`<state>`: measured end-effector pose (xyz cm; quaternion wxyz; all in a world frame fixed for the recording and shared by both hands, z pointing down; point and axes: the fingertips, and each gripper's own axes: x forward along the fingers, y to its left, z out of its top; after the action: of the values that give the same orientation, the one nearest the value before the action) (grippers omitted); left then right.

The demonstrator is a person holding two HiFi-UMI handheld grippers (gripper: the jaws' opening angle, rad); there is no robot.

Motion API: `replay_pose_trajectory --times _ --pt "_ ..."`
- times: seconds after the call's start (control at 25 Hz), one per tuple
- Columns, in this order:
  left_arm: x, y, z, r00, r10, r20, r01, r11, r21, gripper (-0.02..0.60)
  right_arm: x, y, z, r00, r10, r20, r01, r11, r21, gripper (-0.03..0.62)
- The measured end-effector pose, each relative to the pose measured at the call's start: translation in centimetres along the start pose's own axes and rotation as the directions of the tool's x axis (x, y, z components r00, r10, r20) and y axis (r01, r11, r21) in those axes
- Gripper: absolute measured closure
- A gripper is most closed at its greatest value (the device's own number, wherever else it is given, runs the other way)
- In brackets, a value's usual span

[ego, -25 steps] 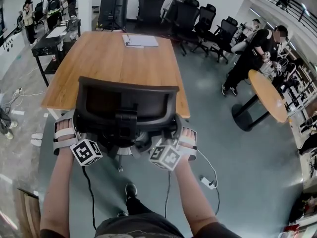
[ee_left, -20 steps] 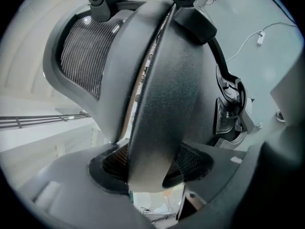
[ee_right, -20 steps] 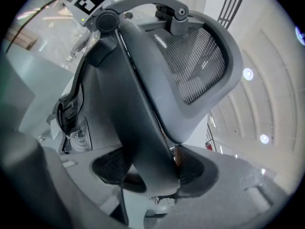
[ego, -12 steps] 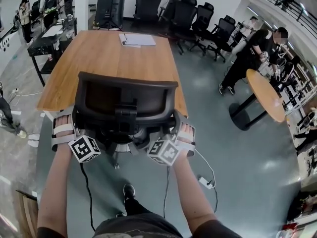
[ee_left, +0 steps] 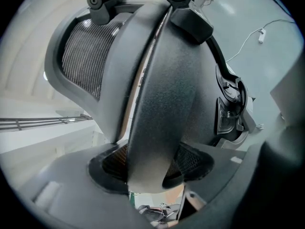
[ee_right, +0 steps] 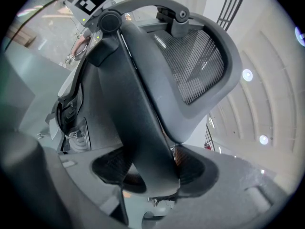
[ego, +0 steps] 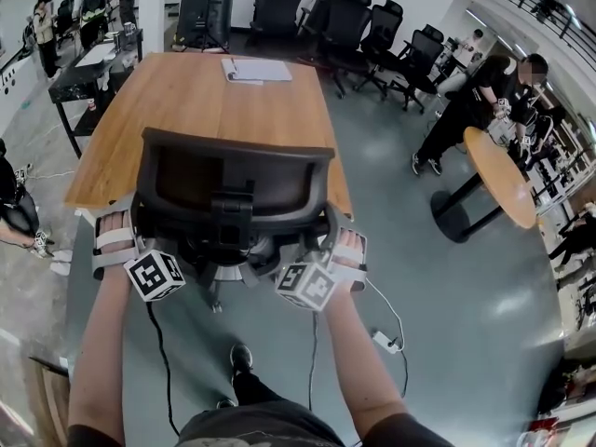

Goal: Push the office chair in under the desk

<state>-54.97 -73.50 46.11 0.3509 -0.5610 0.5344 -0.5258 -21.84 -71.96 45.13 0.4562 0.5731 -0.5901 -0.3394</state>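
Floor, grey-green, surrounds the long wooden desk at twelve o'clock. Left gripper and right gripper each clamp an armrest of the black mesh office chair.

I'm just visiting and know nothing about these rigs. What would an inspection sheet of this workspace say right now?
Surface: long rectangular wooden desk, mostly bare.
Job's things: black mesh-backed office chair, standing at the desk's near end.
Clutter: white papers at the desk's far end.
Grippers: left gripper shut on the chair's left armrest; right gripper shut on its right armrest.
Cables: black cable and white cable with plug block on the grey floor.
Surroundings: round wooden table, spare black chairs, people standing.
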Motion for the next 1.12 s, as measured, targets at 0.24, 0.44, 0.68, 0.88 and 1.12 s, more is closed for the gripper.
replay_pose_trajectory --times 0.24,0.44,0.68,0.88,1.12 --pt "0.7 0.3 0.1 1.000 -0.001 -0.001 0.001 1.000 -0.003 0.273 0.6 -0.2 0.1 1.000 -0.002 -0.001 0.002 1.000 0.000 0.336" --pt "1.1 0.3 0.3 1.000 0.000 0.013 -0.001 1.000 0.006 0.273 0.9 -0.3 0.1 1.000 -0.003 -0.001 0.003 1.000 -0.002 0.337" --pt "2.1 1.1 1.0 1.000 -0.009 0.013 0.008 1.000 0.008 0.275 1.9 -1.2 0.2 1.000 0.001 -0.001 -0.001 1.000 -0.007 0.336" --pt "2.4 0.9 0.9 1.000 -0.009 0.007 0.009 1.000 0.004 0.275 1.9 -0.9 0.2 1.000 -0.001 0.002 0.001 1.000 -0.011 0.336" --pt "2.7 0.8 0.9 1.000 -0.004 0.013 0.004 1.000 0.006 0.275 2.2 -0.8 0.2 1.000 -0.008 0.006 0.008 1.000 -0.009 0.336"
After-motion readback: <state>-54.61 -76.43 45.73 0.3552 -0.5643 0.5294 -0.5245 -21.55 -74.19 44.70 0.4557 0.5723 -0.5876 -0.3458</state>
